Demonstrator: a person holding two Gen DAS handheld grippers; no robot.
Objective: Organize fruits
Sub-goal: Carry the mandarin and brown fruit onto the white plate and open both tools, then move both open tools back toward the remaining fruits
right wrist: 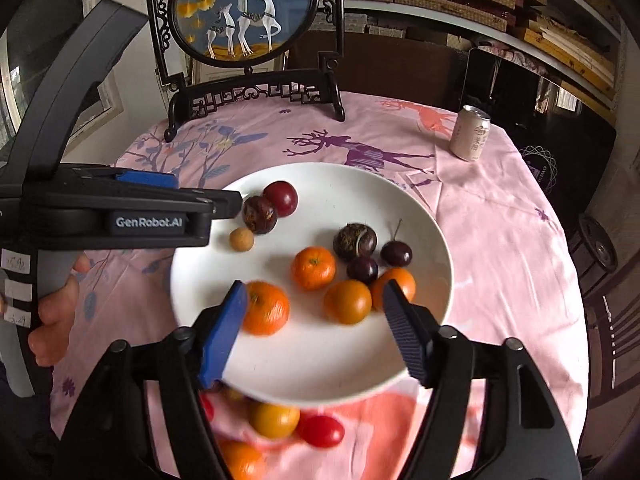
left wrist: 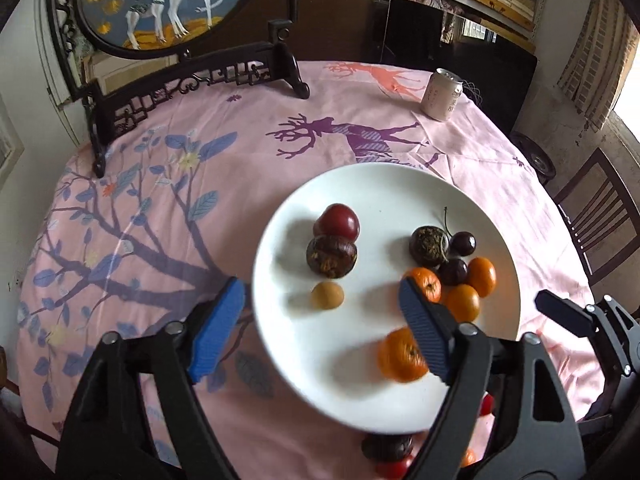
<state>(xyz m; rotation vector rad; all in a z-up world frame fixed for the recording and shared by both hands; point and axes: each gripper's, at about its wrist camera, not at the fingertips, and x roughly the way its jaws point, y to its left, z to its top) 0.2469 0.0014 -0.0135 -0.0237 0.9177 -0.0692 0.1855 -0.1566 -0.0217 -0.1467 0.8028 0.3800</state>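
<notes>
A white plate [left wrist: 320, 364] [right wrist: 320, 360] on the pink cloth holds a red plum [left wrist: 338, 222], two dark rough fruits [left wrist: 331, 258], a small longan [left wrist: 327, 296], cherries [left wrist: 463, 244] and several oranges [right wrist: 347, 301]. My left gripper [left wrist: 320, 332] hangs open over the plate's near left rim, with a blurred orange [left wrist: 402, 354] by its right pad. My right gripper [right wrist: 314, 320] is open over the plate's near side, and the same orange [right wrist: 266, 308] lies beside its left pad. Neither gripper holds anything.
Loose fruits lie on the cloth in front of the plate: a yellow-orange one [right wrist: 274, 420], a red one [right wrist: 322, 431], an orange [right wrist: 240, 460]. A drink can [left wrist: 442, 94] stands at the far right. A carved dark screen stand [right wrist: 256, 92] fills the back left. A hand [right wrist: 56, 312] grips the left tool.
</notes>
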